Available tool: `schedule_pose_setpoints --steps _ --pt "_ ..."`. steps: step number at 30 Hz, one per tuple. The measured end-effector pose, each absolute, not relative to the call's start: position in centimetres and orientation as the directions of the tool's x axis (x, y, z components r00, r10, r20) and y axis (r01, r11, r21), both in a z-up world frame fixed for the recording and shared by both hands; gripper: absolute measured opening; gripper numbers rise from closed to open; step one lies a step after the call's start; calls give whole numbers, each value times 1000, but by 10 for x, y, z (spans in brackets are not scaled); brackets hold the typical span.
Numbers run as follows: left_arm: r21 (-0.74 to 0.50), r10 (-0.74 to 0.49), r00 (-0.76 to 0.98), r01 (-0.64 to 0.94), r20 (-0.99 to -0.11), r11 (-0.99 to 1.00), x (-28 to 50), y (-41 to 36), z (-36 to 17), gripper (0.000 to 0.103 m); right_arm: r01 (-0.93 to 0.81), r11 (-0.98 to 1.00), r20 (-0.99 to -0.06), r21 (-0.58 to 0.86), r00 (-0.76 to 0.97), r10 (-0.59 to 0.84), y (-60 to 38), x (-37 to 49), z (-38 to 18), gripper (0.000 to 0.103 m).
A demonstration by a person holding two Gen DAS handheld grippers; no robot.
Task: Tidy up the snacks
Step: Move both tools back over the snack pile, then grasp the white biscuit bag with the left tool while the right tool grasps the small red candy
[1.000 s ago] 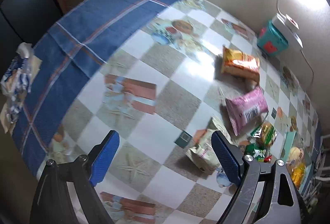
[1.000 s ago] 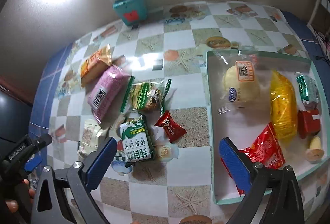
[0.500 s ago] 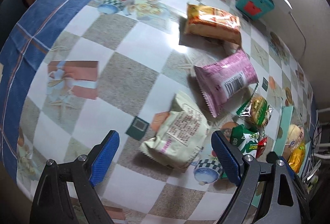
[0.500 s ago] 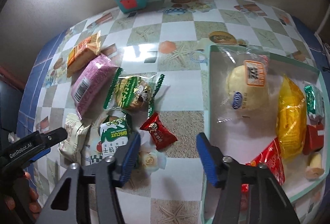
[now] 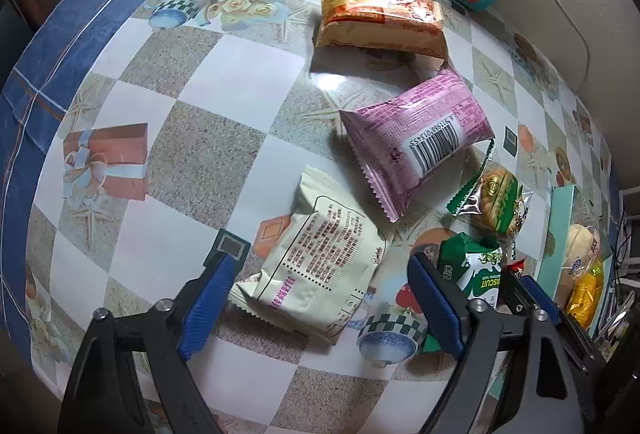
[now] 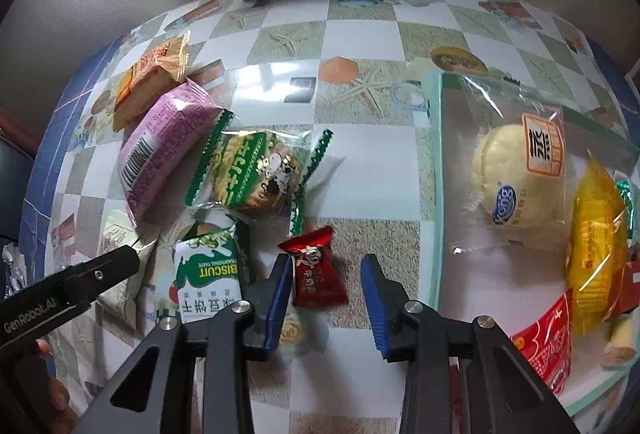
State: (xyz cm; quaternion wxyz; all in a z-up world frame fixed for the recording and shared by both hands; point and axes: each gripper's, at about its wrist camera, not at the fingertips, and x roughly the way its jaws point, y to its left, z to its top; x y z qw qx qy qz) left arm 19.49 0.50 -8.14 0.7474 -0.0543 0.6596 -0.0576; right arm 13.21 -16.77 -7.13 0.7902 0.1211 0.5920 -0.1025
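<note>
Right gripper (image 6: 326, 282) astride red candy (image 6: 316, 268), unclosed

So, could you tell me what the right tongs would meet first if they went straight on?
Most likely the small red candy packet, lying between the open right tongs, though depth is unclear.

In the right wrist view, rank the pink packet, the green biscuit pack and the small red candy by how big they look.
1. pink packet
2. green biscuit pack, close to it; its nearness makes this unsure
3. red candy, clearly smallest

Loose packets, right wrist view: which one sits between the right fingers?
The small red candy. It lies in the open gap between the right fingers; the biscuit pack lies outside them.
</note>
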Motion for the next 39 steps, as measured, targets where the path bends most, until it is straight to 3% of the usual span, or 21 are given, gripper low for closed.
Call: schedule_pose_setpoints --steps 6,18,29,39 --pt "-154 -157 130 33 -979 987 194 -4 -85 58 288 956 -960 59 278 -24 -163 134 -72 22" --pt "-150 -150 161 9 -976 989 187 -4 -74 54 286 954 -953 86 303 -5 -166 117 -52 19" --pt "-128 -137 273 50 -952 990 159 -5 -16 54 326 939 -934 107 356 -17 -185 80 -11 19" --pt "-165 -211 342 159 -916 973 129 -34 31 54 431 895 -916 114 395 -73 -231 39 20 19"
